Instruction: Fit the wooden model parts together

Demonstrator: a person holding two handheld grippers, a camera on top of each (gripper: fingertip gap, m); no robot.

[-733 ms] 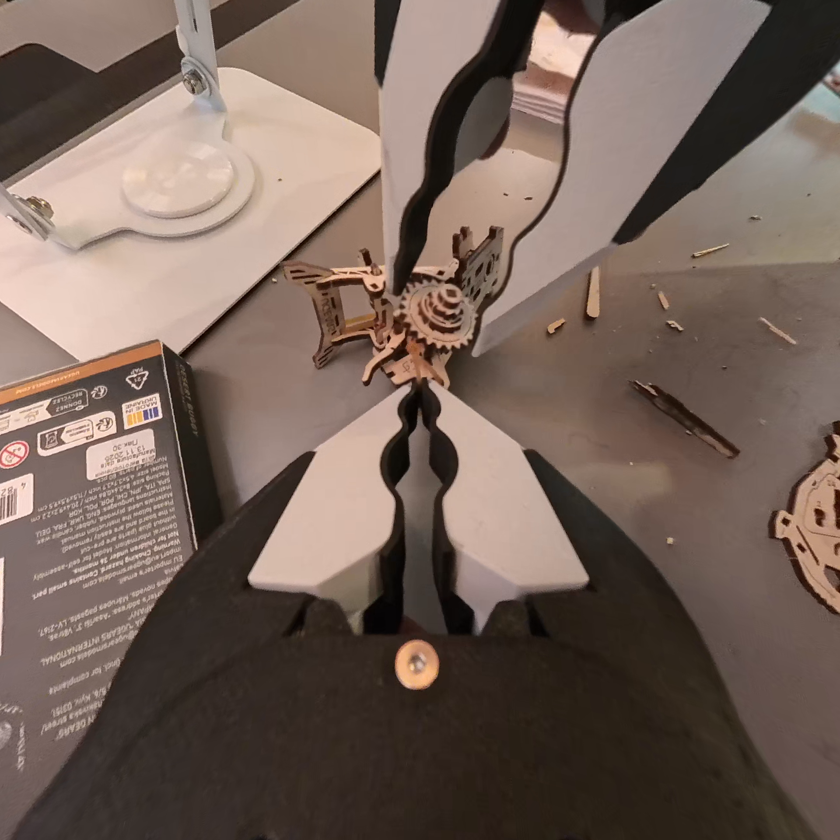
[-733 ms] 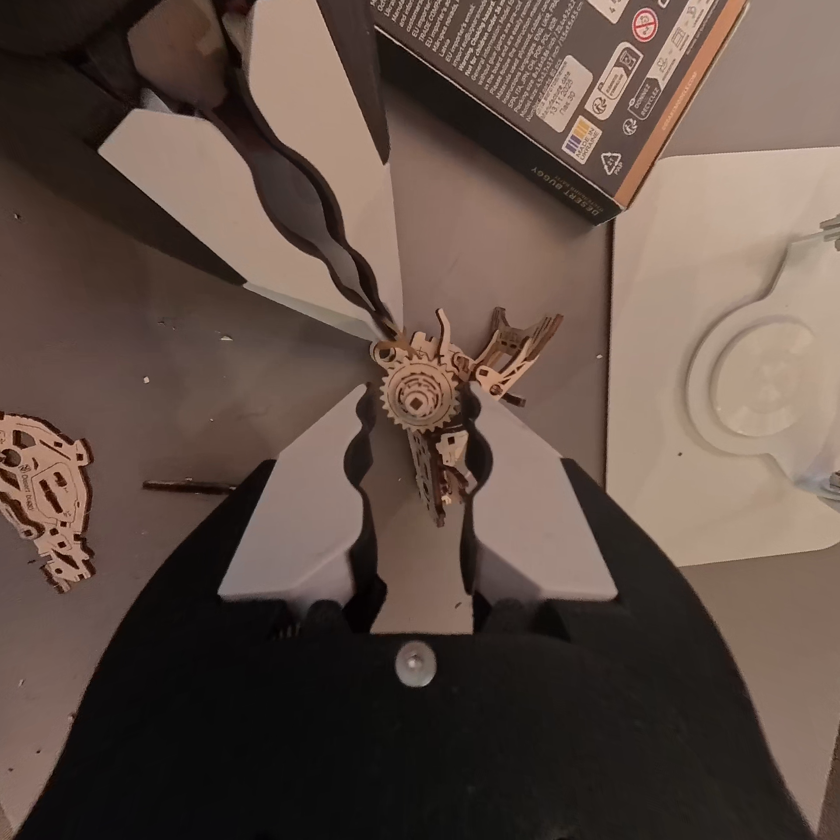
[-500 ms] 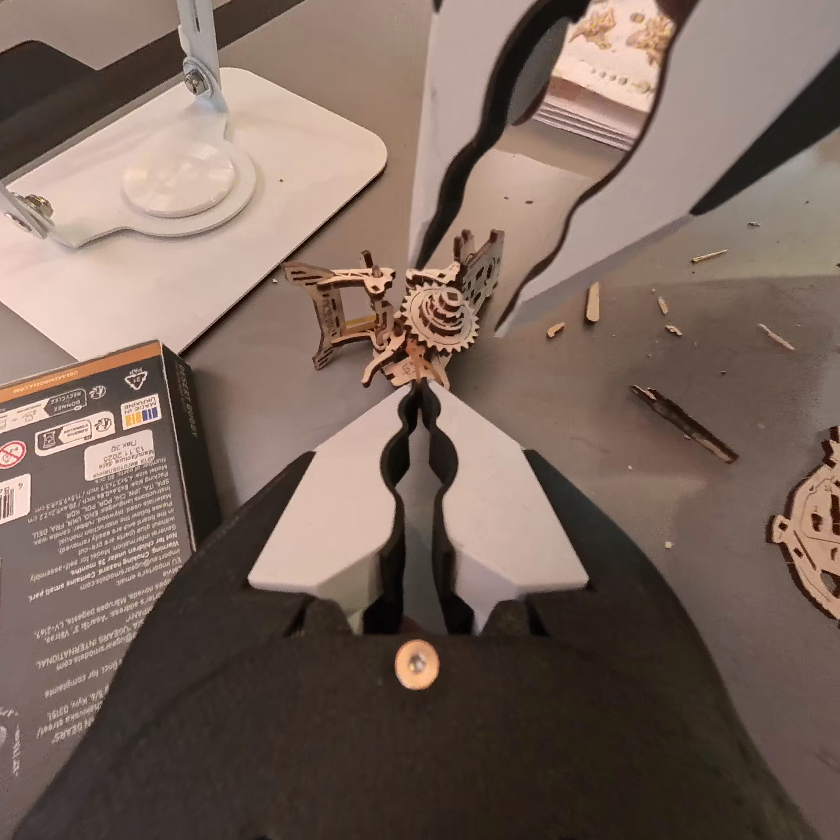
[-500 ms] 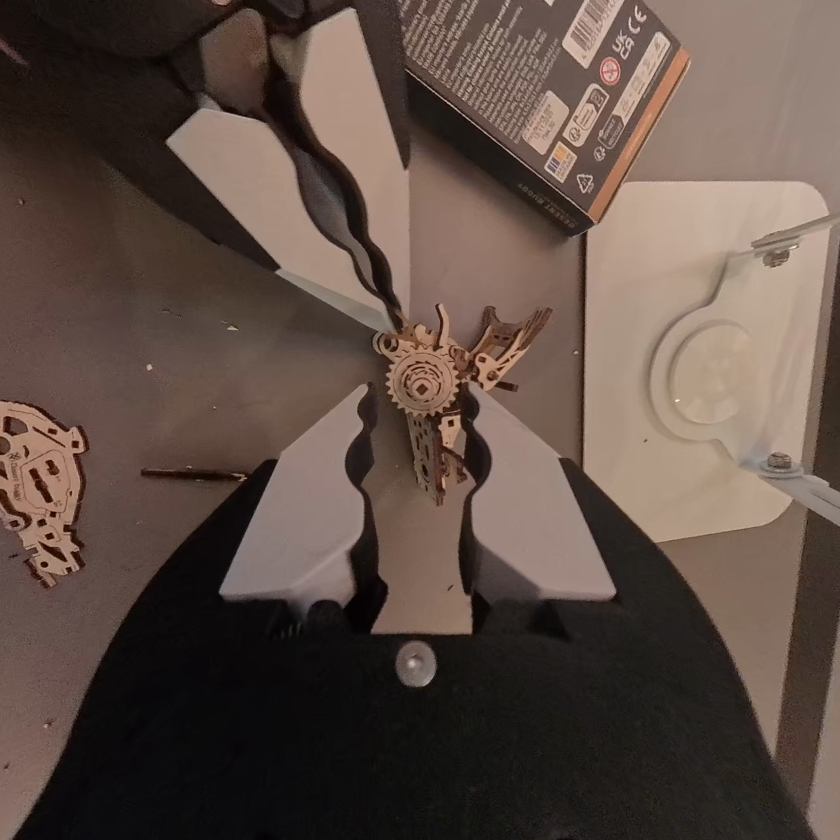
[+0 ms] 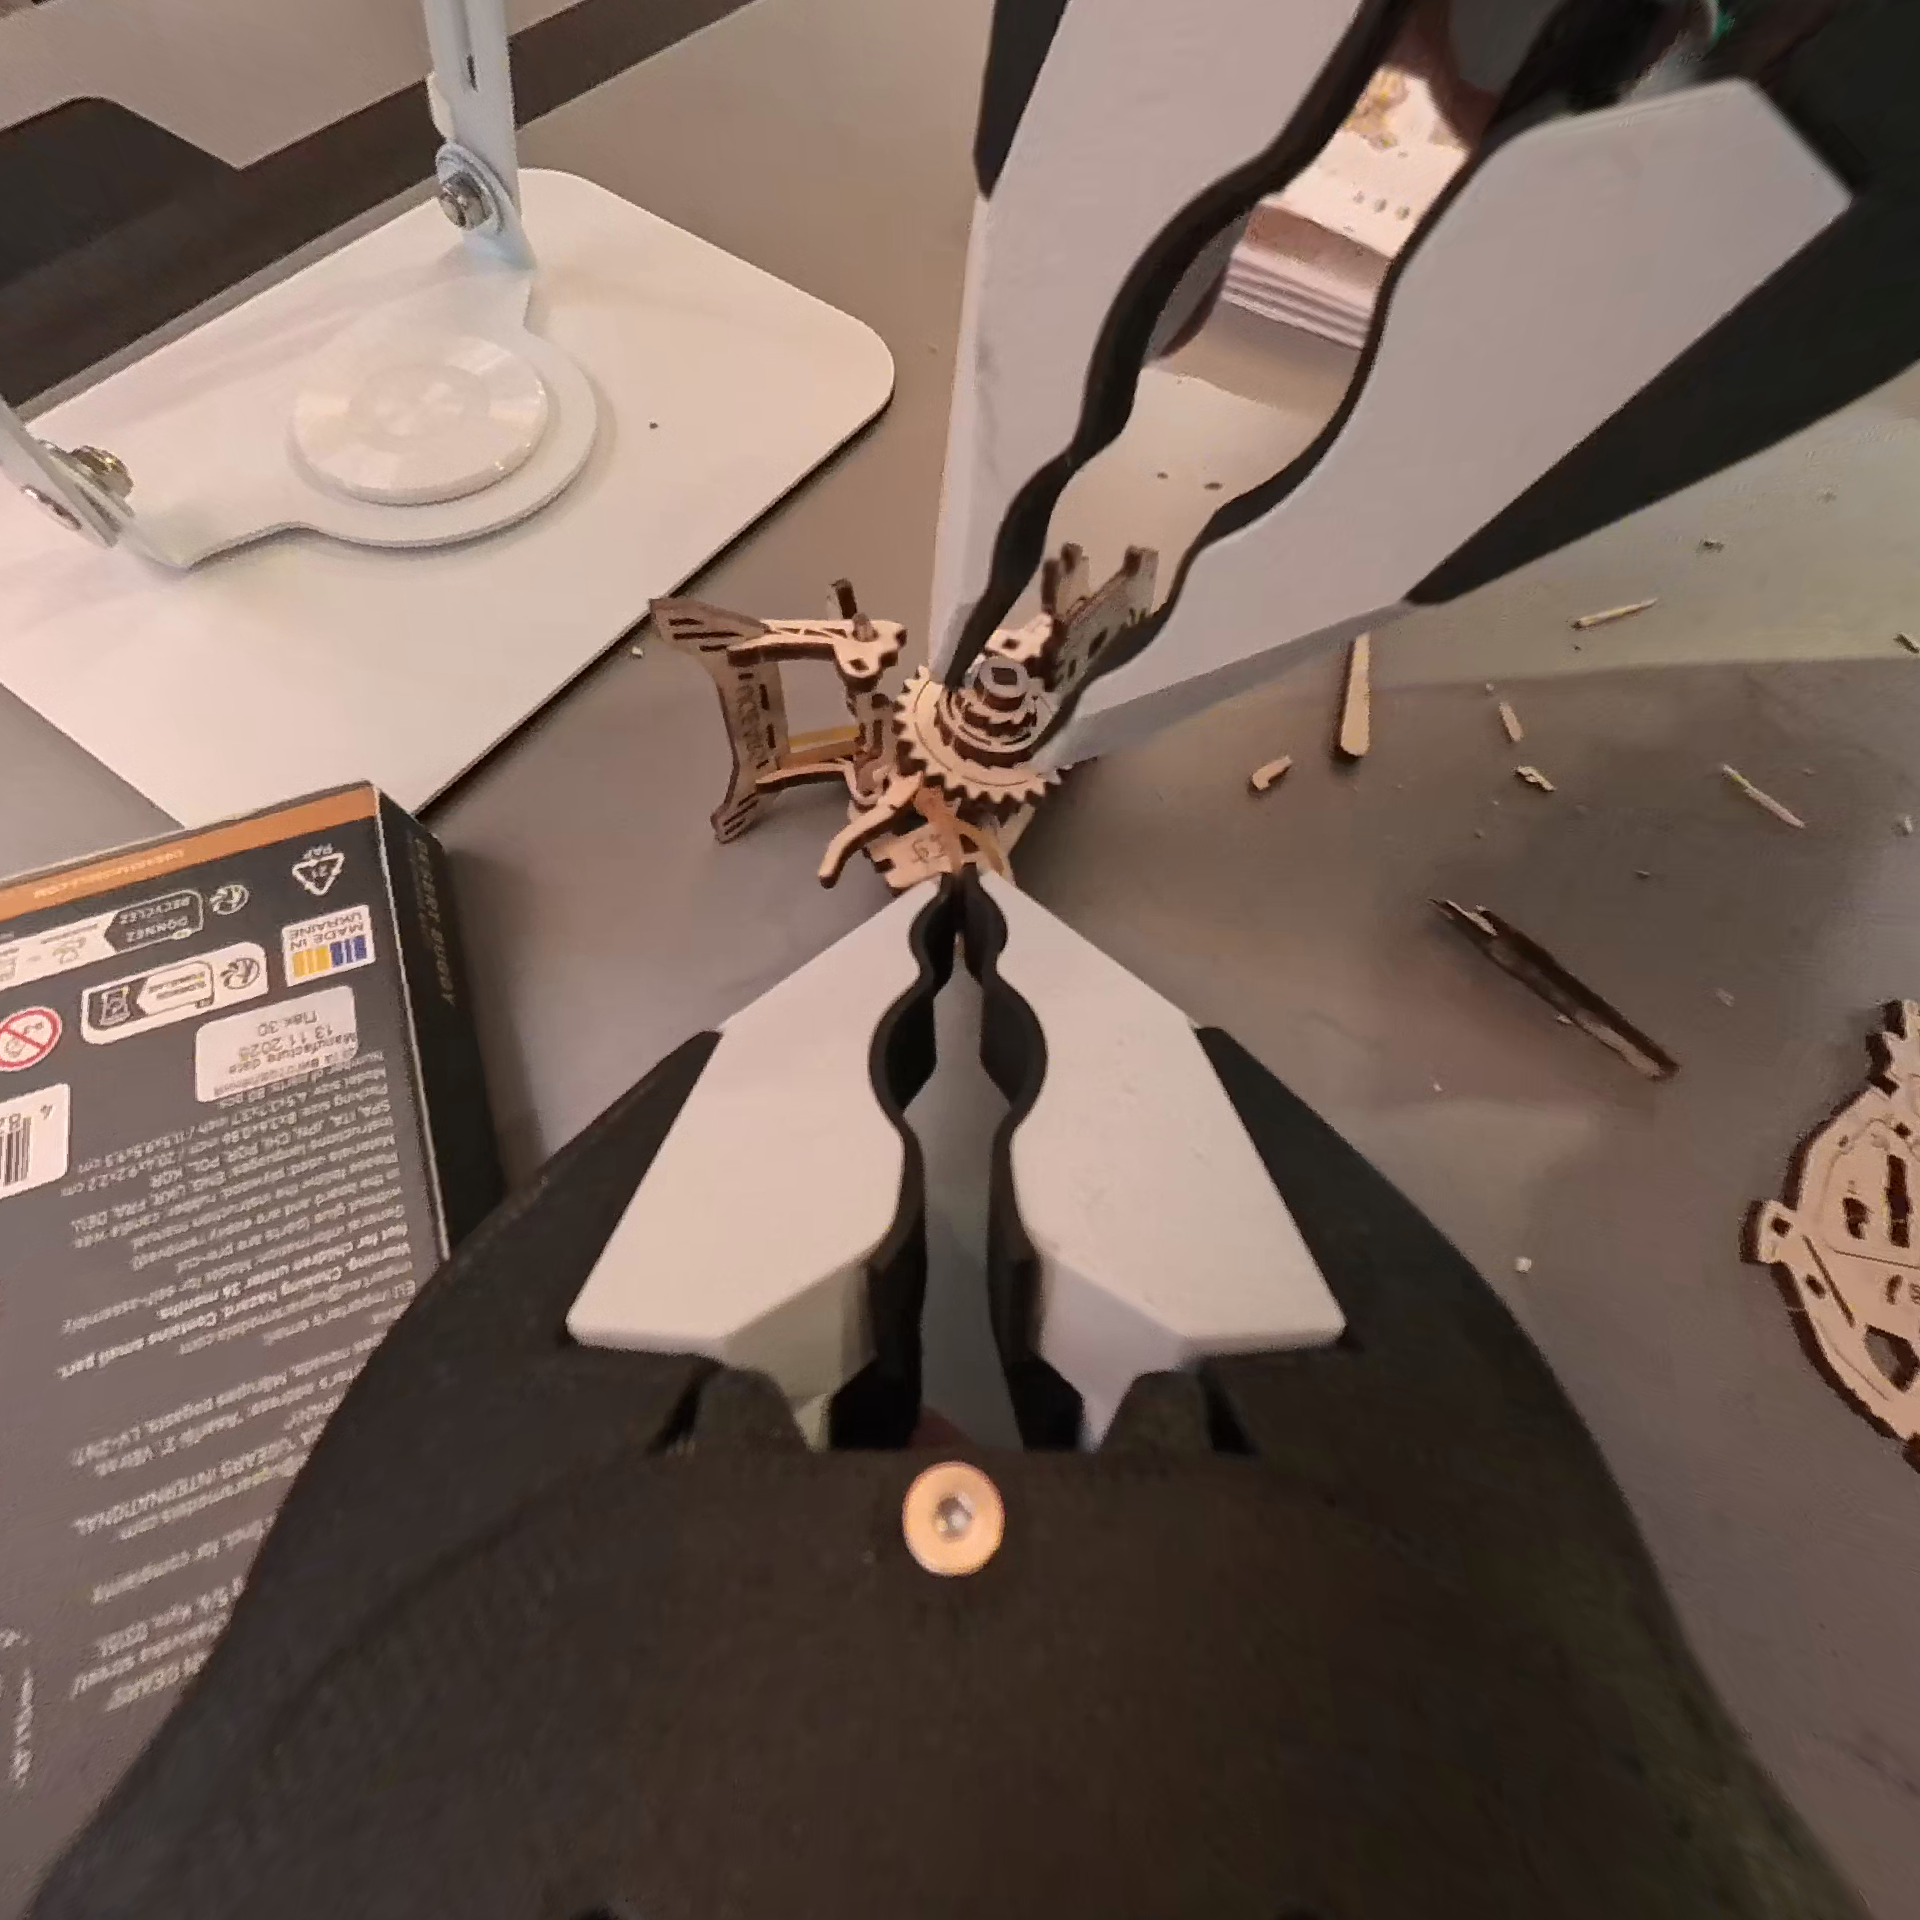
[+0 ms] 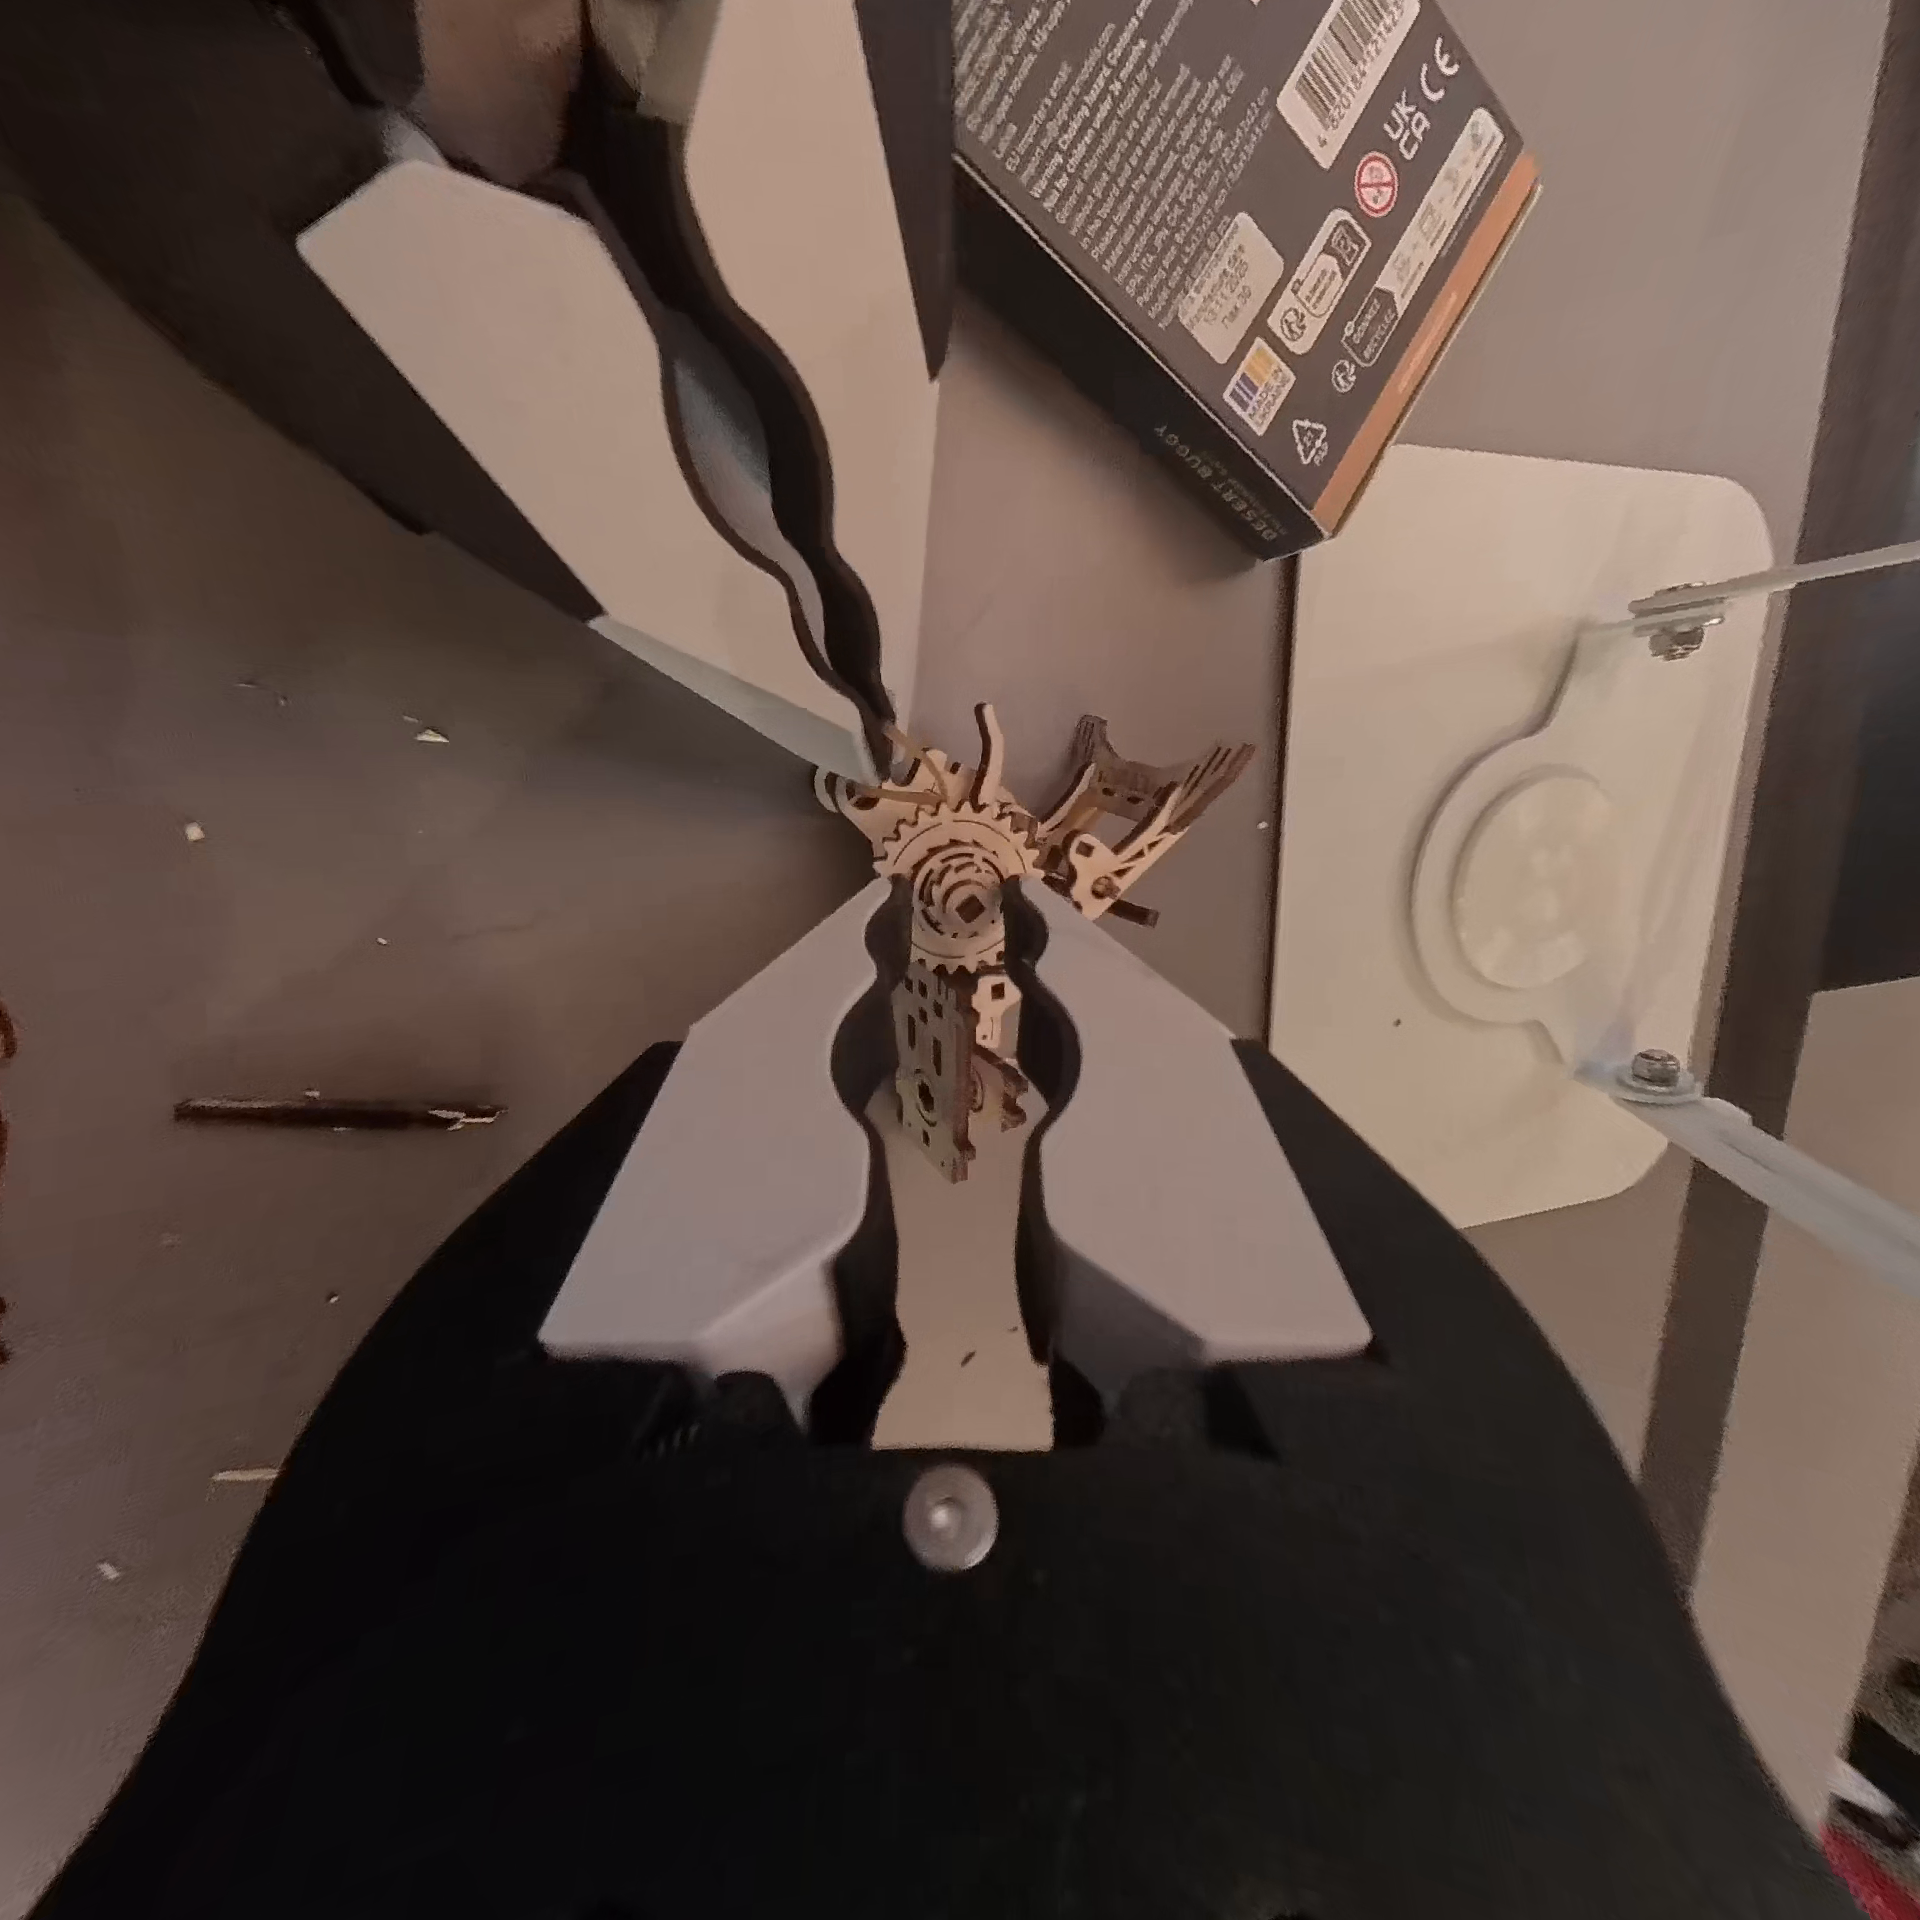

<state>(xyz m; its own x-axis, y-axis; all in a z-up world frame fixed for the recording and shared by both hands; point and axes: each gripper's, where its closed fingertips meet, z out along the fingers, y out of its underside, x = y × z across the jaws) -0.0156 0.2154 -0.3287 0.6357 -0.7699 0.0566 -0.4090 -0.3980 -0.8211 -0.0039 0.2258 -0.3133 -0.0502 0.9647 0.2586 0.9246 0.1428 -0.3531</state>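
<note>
Grey surface carries the wooden model at its middle. Left tongs are closed, pinching the model's near edge. Right tongs stand narrow from the opposite side, pads pressed on its stepped gear hub.

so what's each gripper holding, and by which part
Left gripper pinches the wooden model's near bottom edge; right gripper clamps its gear hub.

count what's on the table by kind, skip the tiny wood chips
wooden gear assembly: 1
flat wooden cut-out part: 1
black box: 1
white stand base: 1
dark strip: 1
small pale wooden stick: 1
total: 6
</note>
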